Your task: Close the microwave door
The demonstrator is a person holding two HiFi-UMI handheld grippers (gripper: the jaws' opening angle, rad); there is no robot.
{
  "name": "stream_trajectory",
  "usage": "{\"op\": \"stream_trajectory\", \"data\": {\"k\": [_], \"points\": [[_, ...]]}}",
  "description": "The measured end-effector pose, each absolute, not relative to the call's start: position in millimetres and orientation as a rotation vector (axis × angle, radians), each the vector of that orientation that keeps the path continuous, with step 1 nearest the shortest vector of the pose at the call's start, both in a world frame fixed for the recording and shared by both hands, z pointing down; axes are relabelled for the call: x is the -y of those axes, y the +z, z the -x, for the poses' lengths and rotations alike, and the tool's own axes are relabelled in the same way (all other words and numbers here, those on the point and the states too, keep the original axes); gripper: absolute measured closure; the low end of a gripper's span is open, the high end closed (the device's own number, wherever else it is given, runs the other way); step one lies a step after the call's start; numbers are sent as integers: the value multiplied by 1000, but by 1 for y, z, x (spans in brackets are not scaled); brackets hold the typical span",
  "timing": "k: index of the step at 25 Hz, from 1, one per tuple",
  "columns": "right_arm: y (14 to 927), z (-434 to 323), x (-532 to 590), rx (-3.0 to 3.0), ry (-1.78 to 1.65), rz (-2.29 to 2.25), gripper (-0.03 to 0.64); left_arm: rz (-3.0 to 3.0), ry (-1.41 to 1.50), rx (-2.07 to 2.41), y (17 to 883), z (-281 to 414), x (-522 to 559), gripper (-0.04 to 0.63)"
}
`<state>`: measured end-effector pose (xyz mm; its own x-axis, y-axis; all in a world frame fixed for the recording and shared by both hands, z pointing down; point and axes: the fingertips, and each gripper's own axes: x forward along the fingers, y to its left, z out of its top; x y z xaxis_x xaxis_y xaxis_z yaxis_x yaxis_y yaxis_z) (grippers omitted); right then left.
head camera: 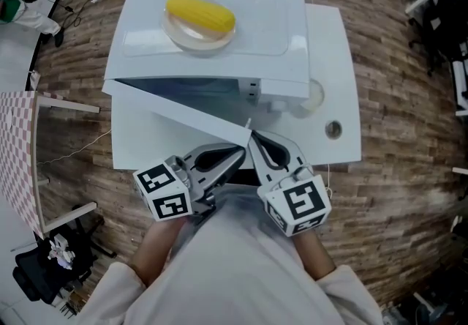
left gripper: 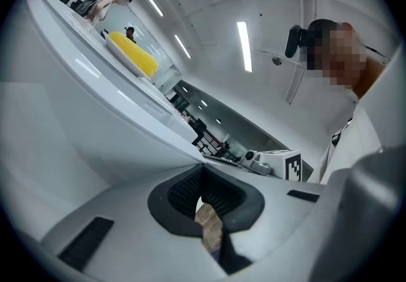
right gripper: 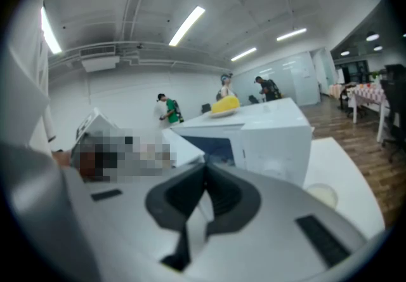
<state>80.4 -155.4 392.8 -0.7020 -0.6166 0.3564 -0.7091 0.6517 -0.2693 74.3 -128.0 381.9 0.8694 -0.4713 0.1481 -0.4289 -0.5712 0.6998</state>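
Observation:
The white microwave (head camera: 219, 53) stands on a white table (head camera: 338, 53). Its door (head camera: 179, 113) is ajar, hinged at the left, with its free edge swung out toward me. My left gripper (head camera: 238, 152) is shut and empty, its tips just under that free edge. My right gripper (head camera: 253, 138) is also shut and empty, its tips touching or nearly touching the door's free corner. From the left gripper (left gripper: 203, 173) the door (left gripper: 95, 115) fills the left of the view. From the right gripper (right gripper: 204, 173) I see the microwave (right gripper: 273, 141) ahead.
A corn cob (head camera: 200, 15) lies on a plate (head camera: 180, 34) on top of the microwave. A pale round dish (head camera: 314, 95) and a small round piece (head camera: 333, 128) sit on the table to the right. A checkered table (head camera: 18, 155) stands at the left. The floor is wood.

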Motion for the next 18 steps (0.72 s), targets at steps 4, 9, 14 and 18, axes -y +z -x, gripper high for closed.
{"op": "stream_trajectory", "data": {"k": [4, 9, 14, 18], "points": [[393, -80, 158, 2646, 586, -1057, 594, -2286, -60, 654, 381, -74, 129, 577], [393, -82, 163, 2647, 608, -1063, 594, -2269, -73, 679, 382, -71, 135, 577], [399, -85, 166, 2641, 617, -1053, 594, -2250, -102, 695, 383, -70, 144, 577], [402, -87, 169, 2649, 648, -1040, 594, -2256, -106, 687, 381, -72, 150, 577]]}}
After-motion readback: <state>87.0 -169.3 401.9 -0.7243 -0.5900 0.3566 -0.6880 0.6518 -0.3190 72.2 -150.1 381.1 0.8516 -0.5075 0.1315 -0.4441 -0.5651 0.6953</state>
